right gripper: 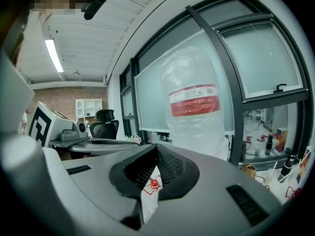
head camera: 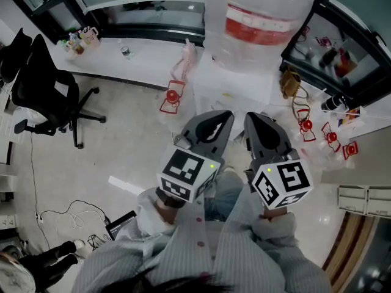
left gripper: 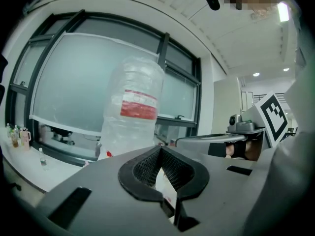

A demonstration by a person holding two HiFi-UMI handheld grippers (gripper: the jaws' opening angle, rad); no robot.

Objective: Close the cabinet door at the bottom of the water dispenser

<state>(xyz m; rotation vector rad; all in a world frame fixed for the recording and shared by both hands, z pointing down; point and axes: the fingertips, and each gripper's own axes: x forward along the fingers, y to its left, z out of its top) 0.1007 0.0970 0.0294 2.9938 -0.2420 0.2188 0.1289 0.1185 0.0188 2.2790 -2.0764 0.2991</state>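
The person stood in front of the water dispenser [head camera: 235, 87], which had a big clear water bottle [head camera: 256, 17] on top. Both tools pointed at it, side by side and close together, held up off the floor [head camera: 134, 157].

The left hand-held gripper [head camera: 227, 116] had its jaws pressed together at the tips, and nothing was between them. The right hand-held gripper [head camera: 252, 118] was closed tight too, and it held nothing. Each gripper's own view showed the bottle and the windows behind it, past the closed tips.

The cabinet door was at the bottom of the dispenser. No picture showed it. From above, the dispenser's top and the two grippers covered that low part, and the gripper views looked too high. So it was hard to tell if the door hung open or sat shut.

The scene fit two stories. Maybe the door was open and the grippers were on their way to push it. Or maybe it was already shut and the grippers were away from it. Neither gripper seemed to touch the dispenser, as far as the pictures showed.
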